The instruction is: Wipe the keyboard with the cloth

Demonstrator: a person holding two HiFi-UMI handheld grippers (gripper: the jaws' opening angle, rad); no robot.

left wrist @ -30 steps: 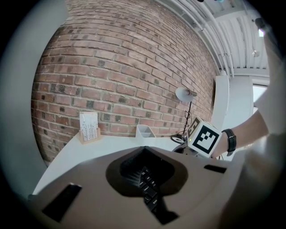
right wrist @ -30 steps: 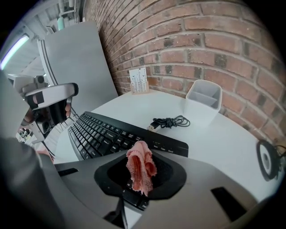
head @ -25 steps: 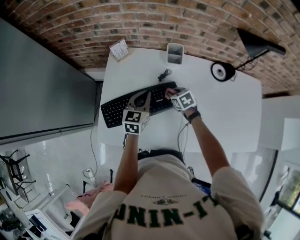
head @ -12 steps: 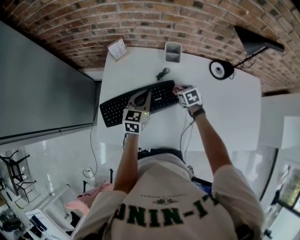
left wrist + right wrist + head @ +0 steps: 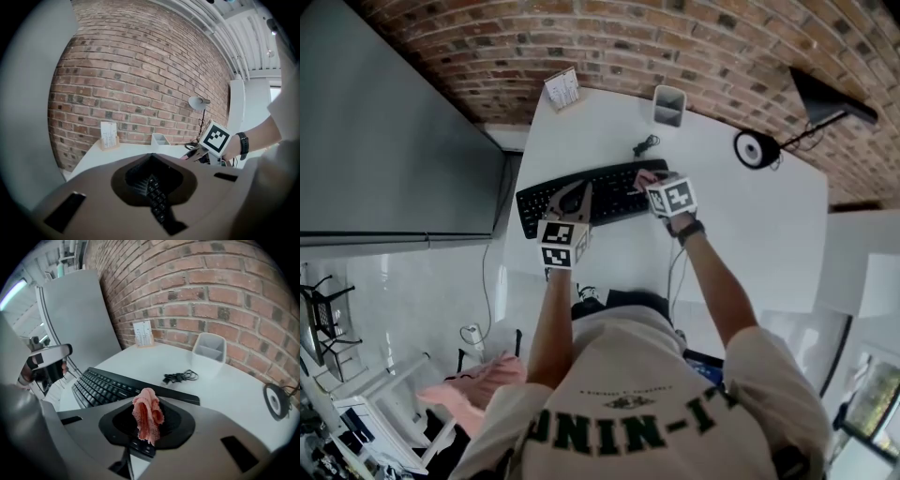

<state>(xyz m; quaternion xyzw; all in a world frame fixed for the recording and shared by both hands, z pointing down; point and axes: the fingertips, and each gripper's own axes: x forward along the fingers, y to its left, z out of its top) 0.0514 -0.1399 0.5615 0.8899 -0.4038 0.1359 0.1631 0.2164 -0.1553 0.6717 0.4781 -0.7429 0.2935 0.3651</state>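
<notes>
- White table (image 5: 741, 234) set against a brick wall (image 5: 694, 42), seen from above; the person stands at its near edge with both arms out over it.
- Nearest, the left gripper (image 5: 581, 194) rests over the left-middle part of the keyboard (image 5: 614, 192). Its jaws are pressed together with nothing between them; only keys show beneath.
- Just to the right, the right gripper (image 5: 649, 185) is at the keyboard's right end, its jaws pinching the pink cloth (image 5: 147, 420). The cloth bunches up between the tips and hangs onto the keys at that end.
- The step in hand looks like the wiping itself, at the right end of the board, with the left gripper seemingly steadying it.
- Next, I judge, the cloth needs dragging leftward along the key rows with light downward pressure and the pinch kept firm; the left gripper must give way as the cloth nears it.
- Beyond the keyboard lies a coiled black cable (image 5: 645, 146), well clear of the keys.
- Farthest, along the wall: a card stand (image 5: 563, 89) at left, a grey holder (image 5: 668, 106), and a desk lamp (image 5: 757, 148) at right.
</notes>
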